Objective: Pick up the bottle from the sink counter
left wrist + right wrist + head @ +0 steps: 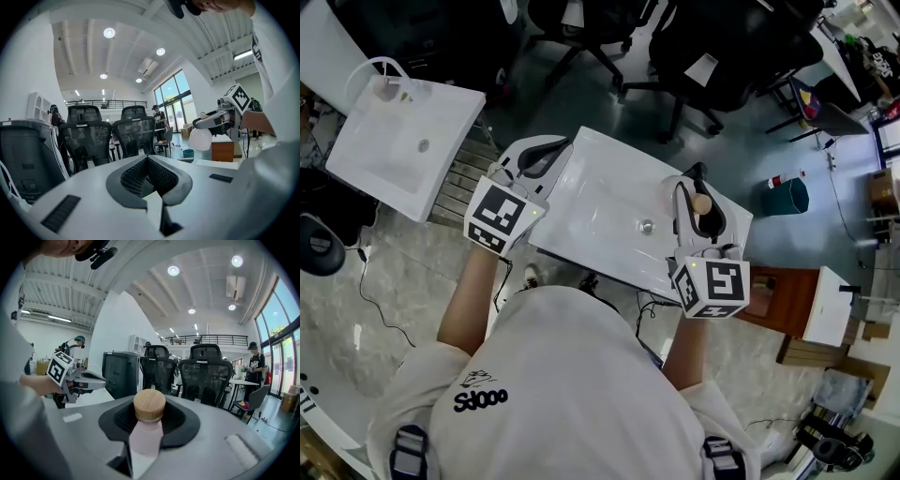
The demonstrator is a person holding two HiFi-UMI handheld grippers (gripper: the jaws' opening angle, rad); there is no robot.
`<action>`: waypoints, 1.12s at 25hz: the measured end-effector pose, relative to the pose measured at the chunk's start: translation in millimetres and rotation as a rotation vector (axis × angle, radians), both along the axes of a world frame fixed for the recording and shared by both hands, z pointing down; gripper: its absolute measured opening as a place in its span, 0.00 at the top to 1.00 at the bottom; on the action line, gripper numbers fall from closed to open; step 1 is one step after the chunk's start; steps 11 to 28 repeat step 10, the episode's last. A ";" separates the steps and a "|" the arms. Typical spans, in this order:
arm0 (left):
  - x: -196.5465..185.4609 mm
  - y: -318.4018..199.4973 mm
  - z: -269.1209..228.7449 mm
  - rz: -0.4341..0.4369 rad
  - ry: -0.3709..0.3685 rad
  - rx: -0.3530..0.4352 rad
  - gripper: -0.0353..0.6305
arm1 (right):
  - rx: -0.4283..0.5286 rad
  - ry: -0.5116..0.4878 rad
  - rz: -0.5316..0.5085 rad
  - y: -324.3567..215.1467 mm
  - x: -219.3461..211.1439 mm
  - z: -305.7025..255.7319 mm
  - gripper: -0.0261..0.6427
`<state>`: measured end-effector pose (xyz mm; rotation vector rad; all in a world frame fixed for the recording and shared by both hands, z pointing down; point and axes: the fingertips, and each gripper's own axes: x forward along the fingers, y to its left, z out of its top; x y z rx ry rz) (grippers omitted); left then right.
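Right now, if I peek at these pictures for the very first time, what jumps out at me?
First you'd spot the pale pink bottle with its round wooden cap, pinched in the right tongs above the right end of the white sink counter. Next come the left tongs, shut with nothing in them, at the counter's left edge. Behind, a row of black mesh office chairs stands under a high white ceiling.

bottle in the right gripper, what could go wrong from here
1. The right gripper holds the bottle high up, just under its wooden cap. The smooth body hangs below the pads, so it could slip or swing in a fast move.
2. In the head view the bottle sits over the right end of the sink counter, near its edge. If dropped, it may hit the counter or fall to the floor.
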<state>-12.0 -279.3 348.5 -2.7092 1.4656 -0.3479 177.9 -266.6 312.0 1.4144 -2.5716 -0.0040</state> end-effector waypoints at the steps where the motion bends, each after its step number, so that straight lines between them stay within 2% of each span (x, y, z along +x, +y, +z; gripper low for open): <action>1: -0.2 0.2 1.4 -0.001 -0.001 -0.002 0.94 | 0.001 0.000 -0.002 0.2 -0.6 0.4 0.78; 28: -4.1 3.1 12.7 -0.017 -0.007 -0.024 0.94 | 0.006 0.009 -0.025 3.0 -7.8 5.5 0.78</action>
